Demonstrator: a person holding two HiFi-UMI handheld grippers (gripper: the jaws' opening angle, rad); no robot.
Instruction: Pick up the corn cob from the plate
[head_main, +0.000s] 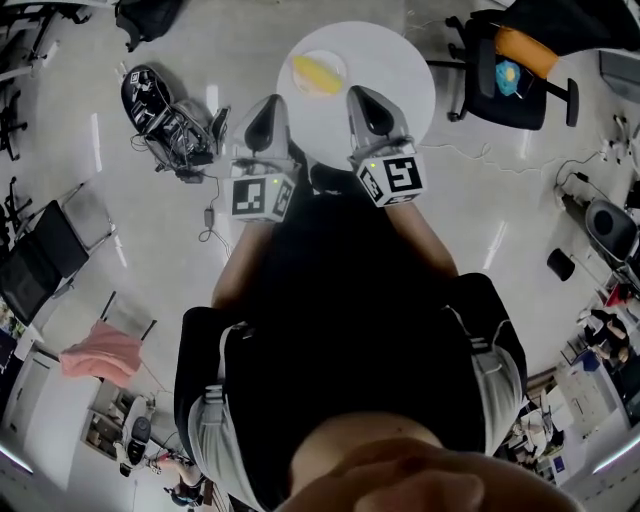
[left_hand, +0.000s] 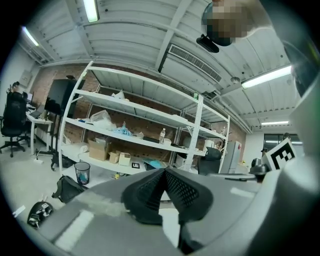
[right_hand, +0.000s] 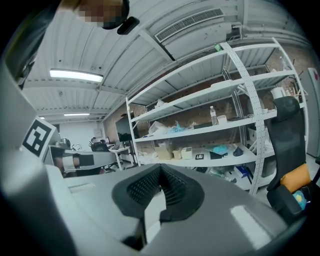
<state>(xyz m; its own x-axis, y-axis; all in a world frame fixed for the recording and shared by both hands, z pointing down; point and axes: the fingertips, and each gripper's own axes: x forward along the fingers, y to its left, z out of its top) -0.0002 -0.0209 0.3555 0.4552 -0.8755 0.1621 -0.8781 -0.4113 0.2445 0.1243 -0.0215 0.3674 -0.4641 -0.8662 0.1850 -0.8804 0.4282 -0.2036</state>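
Workshop floor, pale and glossy, with a round white table (head_main: 400, 70) just ahead of the person. A plate (head_main: 336, 57) sits on the table's left part; the corn cob (head_main: 315, 73) lies on it, untouched.

- Left gripper (head_main: 266, 120): at the table's near edge, jaws clenched on nothing.
- Right gripper (head_main: 368, 108): over the table's near edge, jaws likewise clenched, empty.

Judgement: pickup not begun. Opening, reach, grasp and lift all remain.

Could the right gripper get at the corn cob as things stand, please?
Probably, once it opens: the right gripper is shut, yet nothing lies between it and the corn cob on the plate.
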